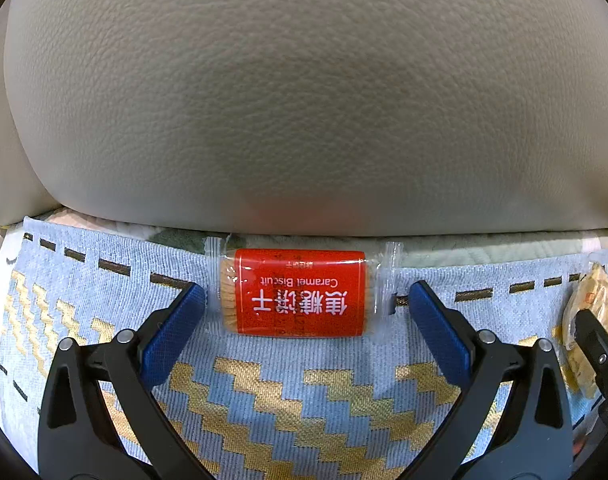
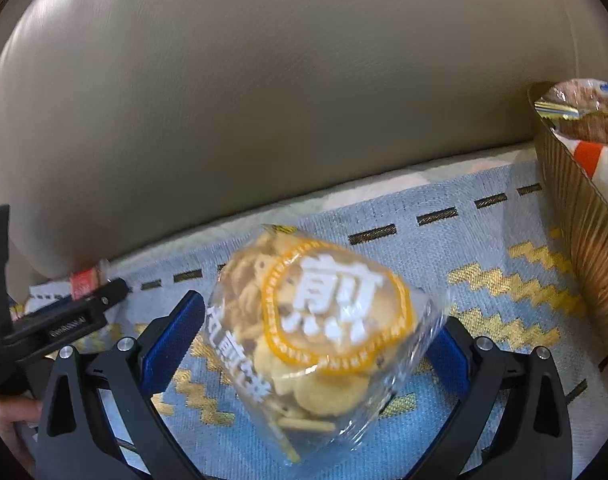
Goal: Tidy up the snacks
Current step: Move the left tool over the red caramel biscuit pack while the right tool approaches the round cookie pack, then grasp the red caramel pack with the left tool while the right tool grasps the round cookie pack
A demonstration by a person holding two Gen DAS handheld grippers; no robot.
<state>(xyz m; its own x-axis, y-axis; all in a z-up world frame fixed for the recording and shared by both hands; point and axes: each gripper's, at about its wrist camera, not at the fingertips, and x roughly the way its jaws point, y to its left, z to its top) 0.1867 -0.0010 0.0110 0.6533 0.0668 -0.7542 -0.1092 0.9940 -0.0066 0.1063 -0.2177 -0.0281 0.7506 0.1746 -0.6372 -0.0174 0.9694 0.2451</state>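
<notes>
A red caramel biscuit packet (image 1: 299, 293) lies on the blue and gold cloth (image 1: 287, 392) against the sofa back. My left gripper (image 1: 306, 296) is open, its blue fingers on either side of the packet's clear ends, not pressing it. My right gripper (image 2: 324, 328) is shut on a clear bag of yellow crackers (image 2: 312, 332), held tilted above the cloth. The cracker bag (image 1: 592, 312) also shows at the right edge of the left wrist view. The biscuit packet's end (image 2: 85, 280) shows at the left in the right wrist view.
A beige leather sofa back (image 1: 304, 100) rises close behind the cloth. A gold striped box (image 2: 580, 232) with snack bags in it stands at the far right. The left gripper's body (image 2: 51, 332) sits to the left of my right gripper.
</notes>
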